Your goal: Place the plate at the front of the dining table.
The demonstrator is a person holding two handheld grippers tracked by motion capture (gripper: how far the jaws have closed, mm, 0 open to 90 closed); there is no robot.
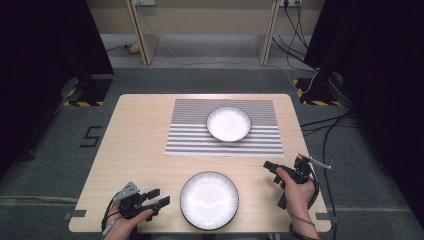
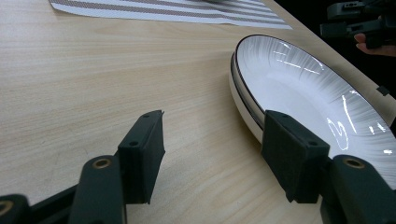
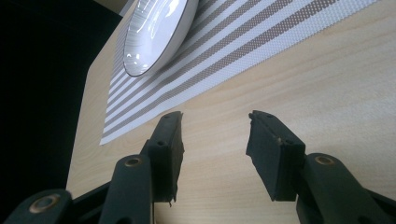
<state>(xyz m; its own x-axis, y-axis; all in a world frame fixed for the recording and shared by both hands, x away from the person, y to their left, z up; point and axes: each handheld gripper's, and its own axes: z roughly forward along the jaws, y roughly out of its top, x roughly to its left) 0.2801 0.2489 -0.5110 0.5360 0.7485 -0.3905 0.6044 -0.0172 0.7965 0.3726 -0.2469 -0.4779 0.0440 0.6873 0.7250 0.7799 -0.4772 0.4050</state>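
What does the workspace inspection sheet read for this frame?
Surface: light wooden table, grey-striped placemat at the far side.
Job's things: white dark-rimmed plate at the near edge; a like plate on the placemat.
Clutter: nothing seen.
Grippers: left gripper open beside the near plate; right gripper open over bare wood.
Cables: black leads on the floor, right.
Surroundings: grey floor, wooden desk behind, dark curtains.

Grey carpet floor (image 1: 40, 165); black curtains (image 1: 45, 40) both sides; wooden desk (image 1: 205, 22) behind; cables (image 1: 330, 125) trailing right.
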